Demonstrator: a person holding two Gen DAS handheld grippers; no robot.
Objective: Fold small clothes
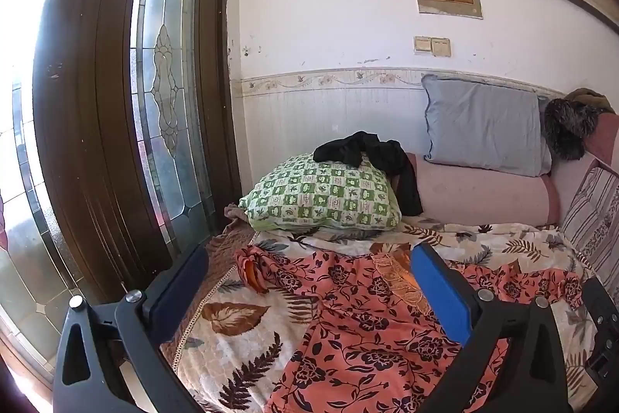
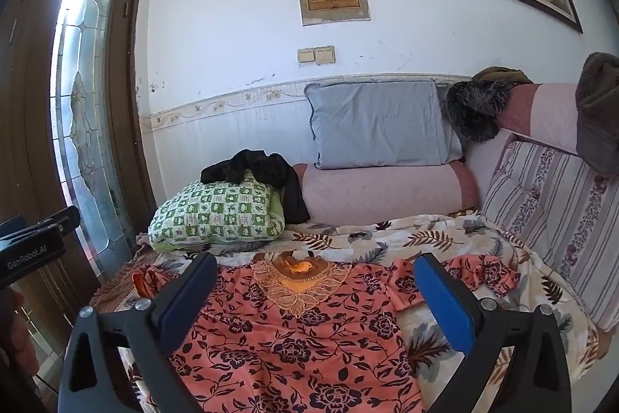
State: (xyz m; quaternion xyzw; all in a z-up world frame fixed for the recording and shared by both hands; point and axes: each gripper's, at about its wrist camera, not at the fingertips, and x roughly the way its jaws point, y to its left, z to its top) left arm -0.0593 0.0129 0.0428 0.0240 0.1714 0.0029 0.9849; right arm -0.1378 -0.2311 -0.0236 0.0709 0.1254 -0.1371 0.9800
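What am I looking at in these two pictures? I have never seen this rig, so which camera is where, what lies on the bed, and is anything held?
There is no robot here. A person carries a two-finger gripper in each hand, and each gripper has a wide-angle camera looking forward along its fingers. One picture comes from the left gripper, the other from the right gripper. The black arms with blue pads at the bottom of each picture are that gripper's own fingers.

On the leaf-print bedspread lies an orange floral top, spread flat with its lace collar pointing toward the wall. Behind it are a green pillow with a black garment draped over it, and a blue pillow on a pink bolster.

Both grippers are wide open above the top, holding nothing.
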